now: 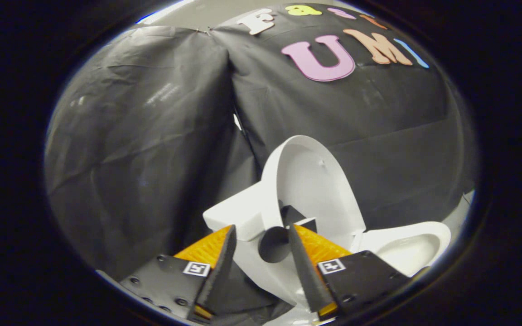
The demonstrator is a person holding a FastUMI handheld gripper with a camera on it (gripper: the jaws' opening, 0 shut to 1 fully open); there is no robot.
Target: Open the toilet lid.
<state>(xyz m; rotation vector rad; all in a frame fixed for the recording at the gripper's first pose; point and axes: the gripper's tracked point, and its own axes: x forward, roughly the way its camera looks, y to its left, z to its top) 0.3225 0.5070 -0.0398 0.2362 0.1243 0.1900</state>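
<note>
Your gripper (261, 235) has its two fingers spread apart, with a clear gap between them and nothing clamped; no part of either finger presses on the toilet. Through that gap you are looking at the white glossy toilet lid (308, 181), an oval plastic shell that stands raised, close to upright, with its hollow inner face turned toward the bowl. The lid's lower edge sits just ahead of your fingertips and slightly toward the right finger. Beside the lid, just beyond your left finger, lies the white ceramic tank top (236, 215), a flat-topped block that the lid leans back toward; whether the two touch you cannot tell from here. Past your right finger the white ceramic toilet bowl (408, 246) lies open, its smooth rim and shaded basin exposed. A dark round shape and a dark angular patch show in the gap on the white body below the lid; what they are is unclear, perhaps shadow. Behind everything hangs the creased black cloth wall (143, 136) of the booth, meeting at a seam above the lid.
</note>
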